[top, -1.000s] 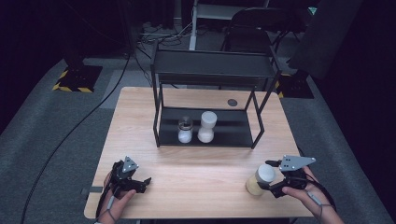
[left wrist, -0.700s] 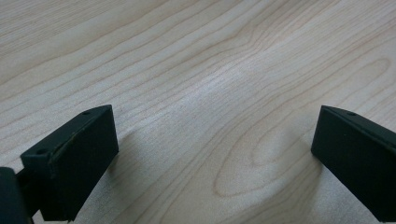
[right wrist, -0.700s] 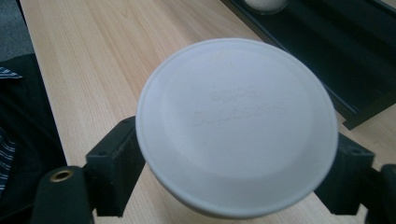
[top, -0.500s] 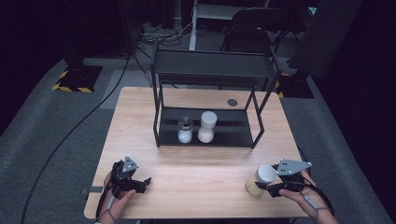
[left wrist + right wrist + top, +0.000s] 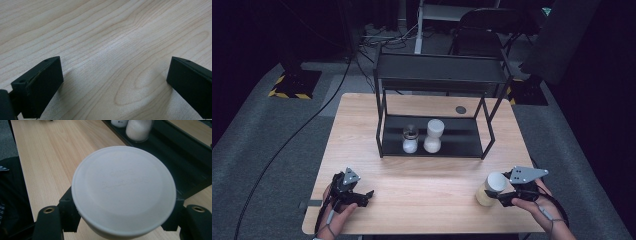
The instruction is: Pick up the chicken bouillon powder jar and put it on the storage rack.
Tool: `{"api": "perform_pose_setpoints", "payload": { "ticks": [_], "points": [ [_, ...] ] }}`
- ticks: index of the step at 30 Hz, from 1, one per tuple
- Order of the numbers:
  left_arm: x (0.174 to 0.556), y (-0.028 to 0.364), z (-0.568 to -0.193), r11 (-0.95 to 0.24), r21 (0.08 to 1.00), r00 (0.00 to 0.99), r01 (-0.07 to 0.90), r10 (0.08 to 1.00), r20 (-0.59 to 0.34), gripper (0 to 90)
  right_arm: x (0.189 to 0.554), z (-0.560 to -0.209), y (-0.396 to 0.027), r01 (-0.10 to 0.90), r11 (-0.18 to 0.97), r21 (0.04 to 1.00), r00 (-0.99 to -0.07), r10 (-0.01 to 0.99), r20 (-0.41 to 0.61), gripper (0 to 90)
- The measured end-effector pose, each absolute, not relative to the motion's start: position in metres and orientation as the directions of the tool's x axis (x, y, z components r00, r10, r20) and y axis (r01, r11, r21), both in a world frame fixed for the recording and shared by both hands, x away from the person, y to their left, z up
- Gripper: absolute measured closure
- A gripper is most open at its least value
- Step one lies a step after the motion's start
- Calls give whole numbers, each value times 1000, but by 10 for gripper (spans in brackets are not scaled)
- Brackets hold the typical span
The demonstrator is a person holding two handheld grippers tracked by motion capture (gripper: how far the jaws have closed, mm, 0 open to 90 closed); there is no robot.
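Note:
A jar (image 5: 490, 189) with a white lid and pale contents stands near the table's front right corner. My right gripper (image 5: 493, 196) is shut on it from the right, its jaws pressed against the sides just under the lid. In the right gripper view the lid (image 5: 123, 187) sits between the two black jaws of the right gripper (image 5: 122, 221). My left gripper (image 5: 364, 196) rests low at the front left, open. In the left gripper view the jaws of the left gripper (image 5: 115, 85) stand wide apart over bare wood, with nothing between them.
A black two-level rack (image 5: 439, 75) stands at the middle back of the wooden table (image 5: 427, 185). Its lower shelf holds a small glass shaker (image 5: 410, 140) and a white-lidded jar (image 5: 433, 136). A small dark disc (image 5: 460, 109) lies behind the rack.
The right gripper's jaws have come in against the jar, and that hand has settled slightly lower. The left gripper and the jars in the rack have not moved.

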State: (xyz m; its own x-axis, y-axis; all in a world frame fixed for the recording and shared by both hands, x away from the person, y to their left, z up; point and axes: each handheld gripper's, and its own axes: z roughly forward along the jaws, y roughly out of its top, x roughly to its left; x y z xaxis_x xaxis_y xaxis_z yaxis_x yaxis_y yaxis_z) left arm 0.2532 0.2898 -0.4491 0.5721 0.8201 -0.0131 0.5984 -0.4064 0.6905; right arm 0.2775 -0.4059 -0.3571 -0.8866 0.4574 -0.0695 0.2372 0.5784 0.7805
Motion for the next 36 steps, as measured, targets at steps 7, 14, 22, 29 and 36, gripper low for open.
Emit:
{"api": "perform_pose_setpoints", "payload": {
  "ticks": [7, 14, 22, 29, 36],
  "points": [
    [253, 290, -449, -405, 691, 572, 598, 820, -14, 5, 287, -340, -403, 212, 572, 793, -891, 446, -84, 339],
    [253, 290, -449, -406, 691, 572, 599, 820, -14, 5, 296, -325, -401, 201, 567, 799, -888, 450, -96, 339],
    [253, 290, -449, -406, 691, 572, 599, 820, -14, 5, 307, -313, -402, 197, 557, 807, -882, 459, -102, 339],
    [253, 290, -449, -406, 691, 571, 599, 821, -14, 5, 316, -303, -402, 190, 547, 815, -877, 469, -110, 339],
    [254, 290, -449, -400, 691, 567, 601, 824, -16, 6, 327, -291, -403, 187, 531, 826, -868, 483, -114, 339]
  ]
}}
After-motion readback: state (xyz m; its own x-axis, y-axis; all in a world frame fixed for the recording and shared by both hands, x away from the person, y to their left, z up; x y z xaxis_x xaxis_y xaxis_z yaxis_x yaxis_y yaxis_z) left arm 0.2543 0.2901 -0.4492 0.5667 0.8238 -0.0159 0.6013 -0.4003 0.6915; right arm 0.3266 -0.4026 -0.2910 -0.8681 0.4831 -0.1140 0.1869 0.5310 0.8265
